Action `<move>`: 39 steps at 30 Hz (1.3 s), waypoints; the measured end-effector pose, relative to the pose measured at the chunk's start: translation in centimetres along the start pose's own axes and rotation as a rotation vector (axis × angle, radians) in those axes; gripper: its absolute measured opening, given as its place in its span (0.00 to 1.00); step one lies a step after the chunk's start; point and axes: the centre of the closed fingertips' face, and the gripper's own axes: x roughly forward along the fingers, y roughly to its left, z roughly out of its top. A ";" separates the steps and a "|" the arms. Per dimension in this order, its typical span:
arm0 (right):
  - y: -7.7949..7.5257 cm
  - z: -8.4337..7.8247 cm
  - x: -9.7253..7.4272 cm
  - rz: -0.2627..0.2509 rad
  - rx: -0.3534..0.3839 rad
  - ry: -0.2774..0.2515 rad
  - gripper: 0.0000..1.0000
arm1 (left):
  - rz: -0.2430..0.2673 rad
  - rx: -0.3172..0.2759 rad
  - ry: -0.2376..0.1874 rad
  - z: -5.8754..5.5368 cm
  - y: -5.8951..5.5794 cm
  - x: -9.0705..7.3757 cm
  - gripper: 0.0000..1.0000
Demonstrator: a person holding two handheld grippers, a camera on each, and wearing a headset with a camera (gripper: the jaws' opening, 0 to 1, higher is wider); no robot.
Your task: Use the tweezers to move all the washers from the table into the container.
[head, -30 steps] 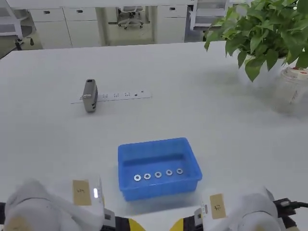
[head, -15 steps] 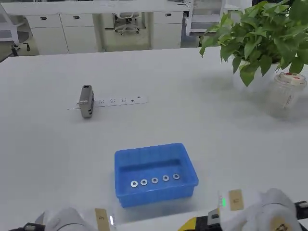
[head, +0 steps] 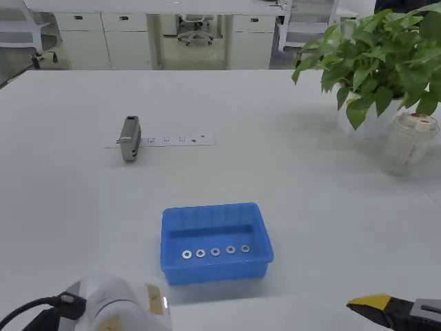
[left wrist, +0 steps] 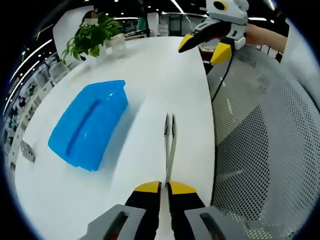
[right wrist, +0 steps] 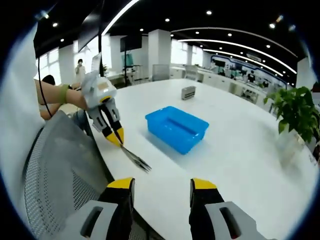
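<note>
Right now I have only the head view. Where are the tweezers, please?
Observer: The left gripper holds the tweezers, with its jaws shut on their back end.
Operator: Is the right gripper also holding something?
Observer: No. The right gripper is open, with nothing between its jaws.
Operator: Where do the tweezer tips point?
Observer: They point forward over the table near its edge, beside the bin and apart from it.
</note>
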 end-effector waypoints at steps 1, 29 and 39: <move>-0.6 0.1 -0.4 -0.013 0.008 -0.013 0.43 | 0.024 -0.047 -0.022 0.2 0.1 -0.6 0.05; -8.9 4.4 -6.0 -0.230 0.169 -0.438 0.89 | 0.768 -0.649 -0.805 2.8 2.1 -18.9 0.82; -9.1 5.0 -6.4 -0.264 0.150 -0.480 0.99 | 0.784 -0.610 -0.780 4.3 2.4 -18.1 0.93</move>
